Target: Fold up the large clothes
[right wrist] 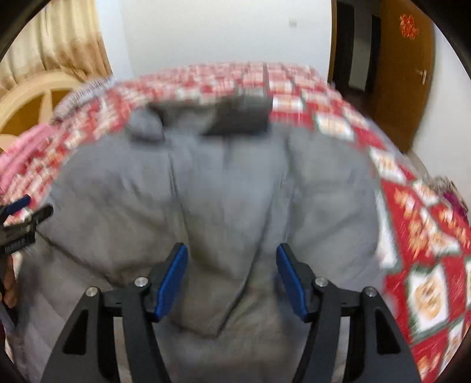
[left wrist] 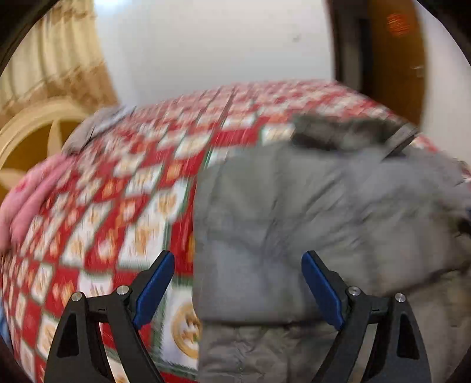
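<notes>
Your bed fills both views, covered by a red and white patterned quilt that runs back to a white wall. Behind it on the left hangs a beige curtain, with a cream curved headboard below it; on the right stands a brown wooden door with a red ornament stuck on it.

The large grey padded coat lies spread on the quilt, its darker fur-trimmed hood at the far end. In the right wrist view it takes up the whole middle of the bed, directly ahead of you. In the left wrist view its straight edge runs down the middle, so the coat covers the right half and bare quilt the left.

A pink cloth sits at the left edge of the bed, and a smaller grey striped piece lies near the headboard. Both views are blurred, so finer detail is lost.

Your left claw stands wide open, straddling the coat's edge with nothing pinched between its blue pads. Your right claw is open too, narrower, above the coat's middle fold, its pads clear of the fabric. The left claw also shows at the far left of the right wrist view, beside the coat's edge.
</notes>
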`<state>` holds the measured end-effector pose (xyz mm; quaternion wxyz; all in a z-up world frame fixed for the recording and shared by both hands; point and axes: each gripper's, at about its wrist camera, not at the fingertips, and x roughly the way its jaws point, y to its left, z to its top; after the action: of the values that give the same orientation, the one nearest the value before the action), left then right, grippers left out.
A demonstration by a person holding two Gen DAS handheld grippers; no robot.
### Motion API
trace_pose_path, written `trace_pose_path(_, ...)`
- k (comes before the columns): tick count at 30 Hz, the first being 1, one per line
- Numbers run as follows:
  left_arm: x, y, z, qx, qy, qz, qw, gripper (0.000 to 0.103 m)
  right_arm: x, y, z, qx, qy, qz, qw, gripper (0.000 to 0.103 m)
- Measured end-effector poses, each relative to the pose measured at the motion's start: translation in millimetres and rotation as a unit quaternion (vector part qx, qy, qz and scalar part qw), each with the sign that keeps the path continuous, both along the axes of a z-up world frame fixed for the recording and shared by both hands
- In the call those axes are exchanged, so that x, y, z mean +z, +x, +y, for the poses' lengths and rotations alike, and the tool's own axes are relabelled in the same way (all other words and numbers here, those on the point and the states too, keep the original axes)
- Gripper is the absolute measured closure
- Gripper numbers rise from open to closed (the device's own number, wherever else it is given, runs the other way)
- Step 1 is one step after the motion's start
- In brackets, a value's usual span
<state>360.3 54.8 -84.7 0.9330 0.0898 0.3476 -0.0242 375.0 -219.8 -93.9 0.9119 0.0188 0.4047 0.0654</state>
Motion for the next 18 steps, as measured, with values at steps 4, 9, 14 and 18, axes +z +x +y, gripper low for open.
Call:
trace_pose_path(4,49,38,-9,-0.039,-0.039,-0.017,0.9983,0.008,52,48,-18,-0.026,0.046,-0.037,0.998,0.016)
trace_pose_path(9,60,140,-20,-0.009,-0.090,0.035,0.9953,0.007,52,145,-8,-0.054,0.038,0.008,0.998,0.009)
trace_pose_path(14,16,216,-41,0.008,-0.113,0.104,0.9881,0.007,18,183,3,-0.045,-0.010,0.059,0.997,0.030)
trace_pose_path(18,-18,232,-60,0.009,-0.112,0.139,0.9839,0.009,-2,173,-6,-0.021,-0.031,0.076,0.996,0.085)
